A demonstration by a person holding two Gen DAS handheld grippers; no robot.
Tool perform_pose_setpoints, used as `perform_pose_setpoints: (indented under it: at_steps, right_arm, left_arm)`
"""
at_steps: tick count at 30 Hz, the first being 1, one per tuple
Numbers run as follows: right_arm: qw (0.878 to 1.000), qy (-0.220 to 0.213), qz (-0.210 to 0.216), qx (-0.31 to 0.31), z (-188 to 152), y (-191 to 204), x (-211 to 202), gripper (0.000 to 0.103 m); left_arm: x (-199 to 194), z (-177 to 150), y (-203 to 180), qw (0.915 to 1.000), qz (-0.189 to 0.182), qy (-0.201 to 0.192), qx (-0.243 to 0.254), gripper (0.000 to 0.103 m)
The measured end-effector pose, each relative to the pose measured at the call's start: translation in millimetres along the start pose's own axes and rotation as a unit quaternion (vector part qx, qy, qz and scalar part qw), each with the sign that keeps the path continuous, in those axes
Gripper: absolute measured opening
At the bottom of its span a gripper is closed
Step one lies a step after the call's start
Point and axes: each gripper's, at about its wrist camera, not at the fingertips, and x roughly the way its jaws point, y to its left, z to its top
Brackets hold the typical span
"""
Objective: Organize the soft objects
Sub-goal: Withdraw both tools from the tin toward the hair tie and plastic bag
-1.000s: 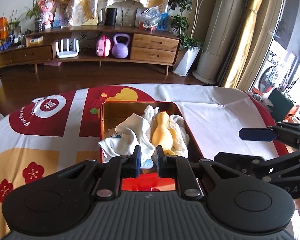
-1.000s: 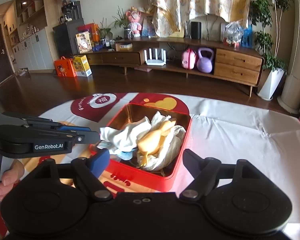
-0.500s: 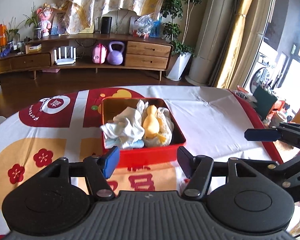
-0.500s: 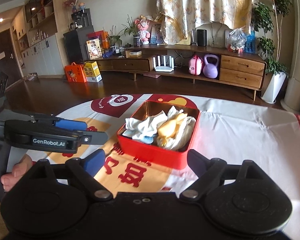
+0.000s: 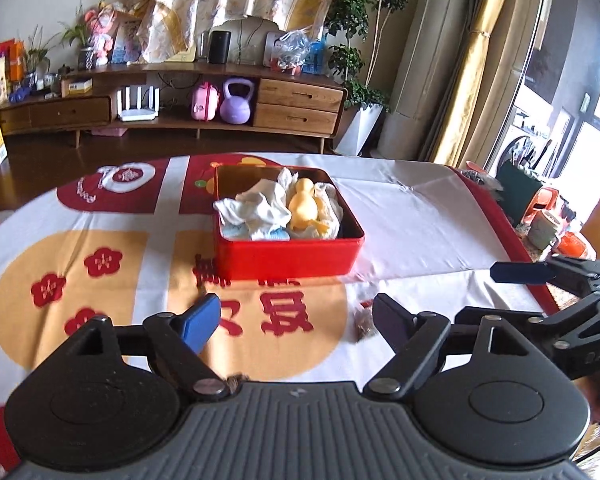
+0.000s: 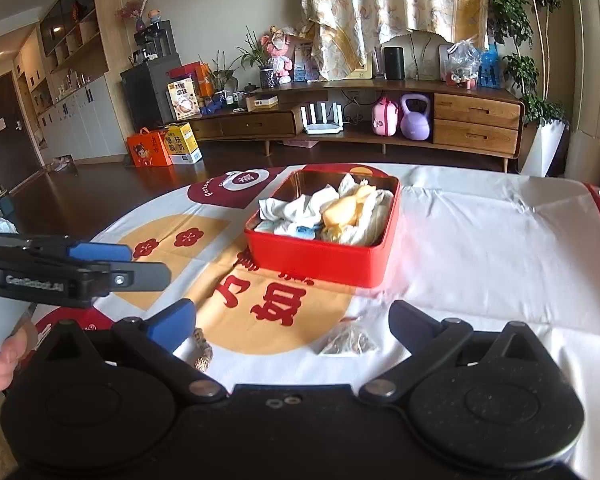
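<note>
A red tin box (image 5: 288, 258) (image 6: 320, 256) stands mid-table. It holds crumpled white cloths (image 5: 260, 208) (image 6: 300, 208), a yellow soft duck toy (image 5: 302, 208) (image 6: 342, 210) and a pale blue item (image 5: 276, 234). My left gripper (image 5: 296, 322) is open and empty, held back near the front of the table. My right gripper (image 6: 292, 320) is open and empty too, also drawn back from the box. Each gripper shows from the side in the other's view, the right one (image 5: 548, 276) and the left one (image 6: 84, 268).
The round table wears a white, red and yellow cloth (image 5: 100, 260). A small clear bag of brown bits (image 6: 346, 340) (image 5: 364, 320) and a beaded thing (image 6: 202, 350) lie near the front edge. A wooden sideboard (image 5: 180, 108) stands far behind.
My left gripper opened and pulled back from the box, leaving the cloths and duck inside. My right gripper also drew back, staying open.
</note>
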Motion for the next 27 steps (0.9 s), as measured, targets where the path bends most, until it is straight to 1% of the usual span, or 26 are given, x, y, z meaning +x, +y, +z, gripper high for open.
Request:
perform_pose_setpoints:
  at_steps: [2, 6, 10, 12, 15, 16, 20, 21, 25, 27]
  right_arm:
    - [1.000, 0.002, 0.000, 0.005, -5, 0, 2, 0.103]
    - [1.000, 0.010, -0.002, -0.001, -16, 2, 5, 0.103]
    - [1.000, 0.019, -0.007, -0.004, -22, 1, 13, 0.103]
    - [1.000, 0.021, -0.009, -0.003, -24, -2, 18, 0.103]
    - [1.000, 0.030, -0.006, -0.006, -28, -5, 26, 0.103]
    - [0.999, 0.034, -0.007, -0.007, -29, -6, 30, 0.103]
    - [0.999, 0.049, -0.010, 0.000, -33, -11, 45, 0.103]
    - [0.999, 0.053, -0.010, 0.001, -34, -12, 49, 0.103]
    - [0.998, 0.067, -0.015, -0.001, -35, -15, 64, 0.103]
    - [0.997, 0.076, -0.021, -0.003, -34, -17, 74, 0.103]
  left_arm:
    - [-2, -7, 2, 1.0000, 0.000, 0.001, -0.007, 0.088]
    - [-4, -22, 6, 0.9998, 0.006, 0.003, -0.017, 0.088]
    - [-5, -37, 7, 0.9998, 0.002, 0.001, -0.019, 0.100]
    - [-3, -42, 7, 0.9999, 0.000, 0.001, -0.016, 0.101]
    - [1, -49, 3, 0.9998, 0.022, 0.000, -0.001, 0.101]
    - [3, -51, 1, 0.9996, 0.026, 0.003, 0.007, 0.103]
    - [12, -61, -3, 0.9984, 0.041, 0.016, 0.034, 0.103]
    - [15, -63, -2, 0.9981, 0.041, 0.024, 0.038, 0.103]
    - [28, -72, 4, 0.9975, 0.035, 0.052, 0.034, 0.103]
    - [37, -75, 8, 0.9961, 0.044, 0.072, 0.028, 0.103]
